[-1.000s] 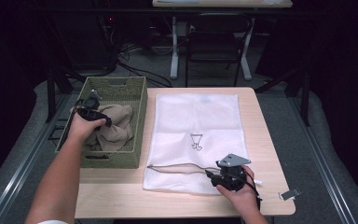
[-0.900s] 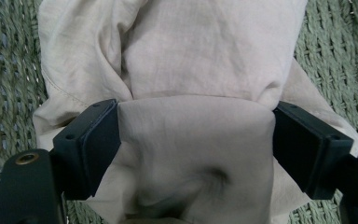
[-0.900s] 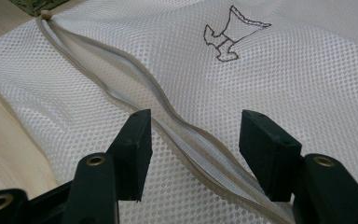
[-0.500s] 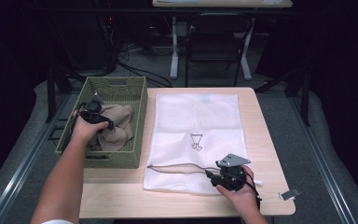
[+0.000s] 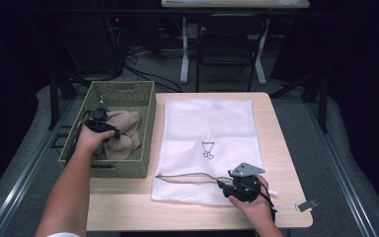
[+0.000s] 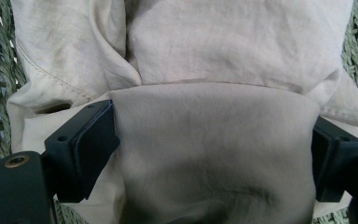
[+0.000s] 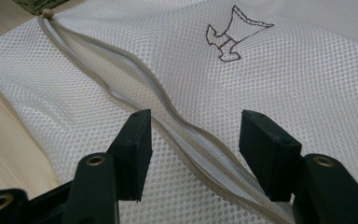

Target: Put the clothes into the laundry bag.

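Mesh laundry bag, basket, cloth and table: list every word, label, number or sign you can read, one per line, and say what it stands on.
No words, brand names or numbers can be read on anything.
Mesh laundry bag: a small dark outline drawing, a sign with no lettering.
Basket and beige cloth: no label or print visible.

1. The basket (image 5: 143, 106), at 9 o'clock on the table, is woven olive green.
2. The cloth (image 6: 214, 154) inside it is plain pale beige, with darker smudges toward 10 o'clock in the left gripper view.
3. The bag (image 5: 208, 123) is white mesh of fine holes, with a small dark outline drawing (image 7: 233, 35) at its middle.
4. Its zipper (image 7: 135, 77) is grey-beige.
5. The table (image 5: 276, 128) is light wood grain.
6. Both grippers have black jaws.
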`<action>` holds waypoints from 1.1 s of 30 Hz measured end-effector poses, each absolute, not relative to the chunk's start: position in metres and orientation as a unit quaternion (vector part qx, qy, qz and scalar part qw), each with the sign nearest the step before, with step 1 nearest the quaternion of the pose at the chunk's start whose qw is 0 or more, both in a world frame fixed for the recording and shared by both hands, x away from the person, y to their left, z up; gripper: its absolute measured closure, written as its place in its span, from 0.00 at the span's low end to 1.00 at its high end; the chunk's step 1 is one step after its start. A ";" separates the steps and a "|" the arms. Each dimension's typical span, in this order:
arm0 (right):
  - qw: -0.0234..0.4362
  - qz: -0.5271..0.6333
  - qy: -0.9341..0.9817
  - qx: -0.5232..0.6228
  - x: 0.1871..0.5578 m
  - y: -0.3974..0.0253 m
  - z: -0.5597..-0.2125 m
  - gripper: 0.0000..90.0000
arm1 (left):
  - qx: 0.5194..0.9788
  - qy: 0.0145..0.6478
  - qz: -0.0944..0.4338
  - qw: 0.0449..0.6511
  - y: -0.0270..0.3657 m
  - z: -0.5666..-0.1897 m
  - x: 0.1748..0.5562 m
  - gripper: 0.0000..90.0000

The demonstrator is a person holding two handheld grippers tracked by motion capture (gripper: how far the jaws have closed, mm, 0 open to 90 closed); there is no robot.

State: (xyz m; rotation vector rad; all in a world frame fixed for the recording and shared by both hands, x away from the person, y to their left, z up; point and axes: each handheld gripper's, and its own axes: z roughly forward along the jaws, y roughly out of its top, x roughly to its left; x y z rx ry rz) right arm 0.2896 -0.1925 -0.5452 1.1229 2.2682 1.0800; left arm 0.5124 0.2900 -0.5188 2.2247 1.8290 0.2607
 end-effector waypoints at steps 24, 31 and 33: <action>0.194 0.384 0.810 0.399 0.290 -0.192 -0.545 0.49 | 0.758 0.638 0.083 0.110 0.294 -0.534 0.510 0.12; 0.193 0.385 0.810 0.399 0.290 -0.193 -0.545 0.49 | 0.763 0.631 0.087 0.110 0.293 -0.534 0.508 0.22; 0.193 0.385 0.810 0.399 0.290 -0.193 -0.545 0.49 | 0.765 0.629 0.087 0.108 0.293 -0.533 0.508 0.24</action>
